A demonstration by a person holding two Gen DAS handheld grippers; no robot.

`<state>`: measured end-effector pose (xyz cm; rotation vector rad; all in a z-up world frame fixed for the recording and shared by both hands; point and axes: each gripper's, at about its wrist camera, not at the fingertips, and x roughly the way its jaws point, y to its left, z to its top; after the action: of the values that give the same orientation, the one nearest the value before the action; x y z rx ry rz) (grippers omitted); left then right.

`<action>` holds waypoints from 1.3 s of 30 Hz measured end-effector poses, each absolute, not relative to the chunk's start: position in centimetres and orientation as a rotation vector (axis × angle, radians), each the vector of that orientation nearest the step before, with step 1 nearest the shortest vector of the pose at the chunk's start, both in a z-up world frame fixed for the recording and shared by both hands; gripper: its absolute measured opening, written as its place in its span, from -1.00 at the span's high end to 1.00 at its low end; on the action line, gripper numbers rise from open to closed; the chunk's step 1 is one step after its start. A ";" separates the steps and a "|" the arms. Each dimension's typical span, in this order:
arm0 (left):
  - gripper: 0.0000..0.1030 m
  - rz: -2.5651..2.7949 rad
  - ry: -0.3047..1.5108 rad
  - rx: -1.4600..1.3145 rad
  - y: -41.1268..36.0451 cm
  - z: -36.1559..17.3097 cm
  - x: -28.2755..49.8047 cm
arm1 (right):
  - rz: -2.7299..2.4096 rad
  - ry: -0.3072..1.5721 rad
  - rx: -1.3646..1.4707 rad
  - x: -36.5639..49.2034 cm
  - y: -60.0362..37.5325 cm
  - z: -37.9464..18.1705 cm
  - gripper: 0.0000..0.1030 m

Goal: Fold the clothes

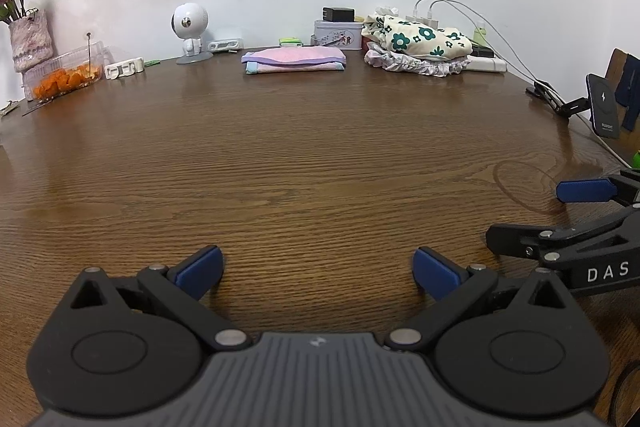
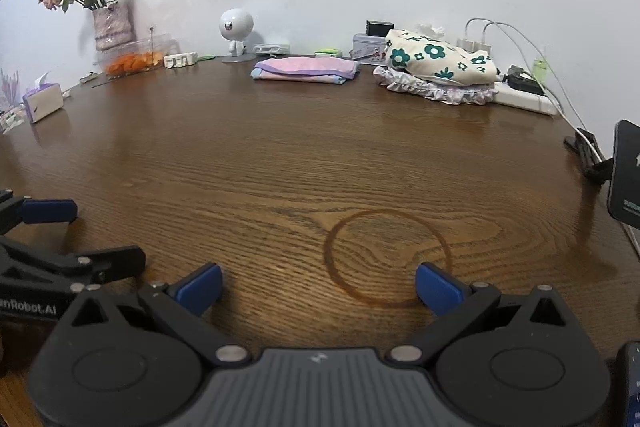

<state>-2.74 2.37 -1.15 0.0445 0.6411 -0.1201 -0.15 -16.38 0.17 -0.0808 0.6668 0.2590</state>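
Observation:
A folded pink and purple garment point(image 1: 294, 61) point(image 2: 306, 69) lies flat at the far middle of the brown wooden table point(image 1: 304, 163). To its right sits a heap of unfolded clothes: a cream garment with green flowers point(image 1: 418, 35) point(image 2: 440, 62) on top of a ruffled lilac one point(image 1: 416, 63) point(image 2: 436, 89). My left gripper point(image 1: 318, 273) is open low over the near table edge, nothing between its blue pads. My right gripper point(image 2: 318, 285) is open too, over a dark ring stain point(image 2: 388, 257). Each gripper shows at the side of the other's view, the right gripper point(image 1: 536, 211) and the left gripper point(image 2: 100, 235).
Along the back wall stand a white round-headed figure point(image 1: 190, 31), a clear box of orange pieces point(image 1: 66, 73), a vase of dried roses point(image 2: 108, 23), a tin point(image 1: 338, 34) and a power strip with cables point(image 2: 524, 95). A tissue pack point(image 2: 42, 103) lies left. A phone stand point(image 1: 604, 107) is at the right edge.

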 end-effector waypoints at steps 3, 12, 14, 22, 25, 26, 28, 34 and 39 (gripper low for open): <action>-0.99 -0.119 0.641 0.045 2.3 -1.2 -2.8 | 0.259 0.669 -0.081 0.0 -16.4 0.2 -1.00; -0.99 -0.113 0.638 0.045 2.3 -1.2 -2.9 | 0.260 0.671 -0.081 0.2 -16.4 0.4 -1.00; -0.99 -0.113 0.638 0.044 2.3 -1.1 -2.9 | 0.260 0.670 -0.081 0.2 -16.4 0.4 -1.00; -0.99 -0.115 0.638 0.044 2.4 -1.1 -2.8 | 0.260 0.670 -0.080 0.2 -16.4 0.3 -1.00; -0.99 -0.115 0.638 0.043 2.4 -1.1 -2.8 | 0.260 0.670 -0.080 0.2 -16.4 0.3 -1.00; -0.99 -0.114 0.638 0.043 2.4 -1.1 -2.8 | 0.260 0.670 -0.081 0.2 -16.4 0.3 -1.00; -0.99 -0.114 0.638 0.043 2.4 -1.1 -2.8 | 0.260 0.670 -0.080 0.2 -16.4 0.4 -1.00; -0.99 -0.113 0.638 0.043 2.3 -1.1 -2.8 | 0.260 0.670 -0.080 0.2 -16.4 0.4 -1.00; -0.99 -0.113 0.637 0.042 2.4 -1.2 -2.9 | 0.258 0.670 -0.079 0.1 -16.3 0.4 -1.00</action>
<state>-2.85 2.37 -1.17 0.0424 0.6372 -0.1132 0.14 -16.35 0.36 -0.0792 0.6699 0.2584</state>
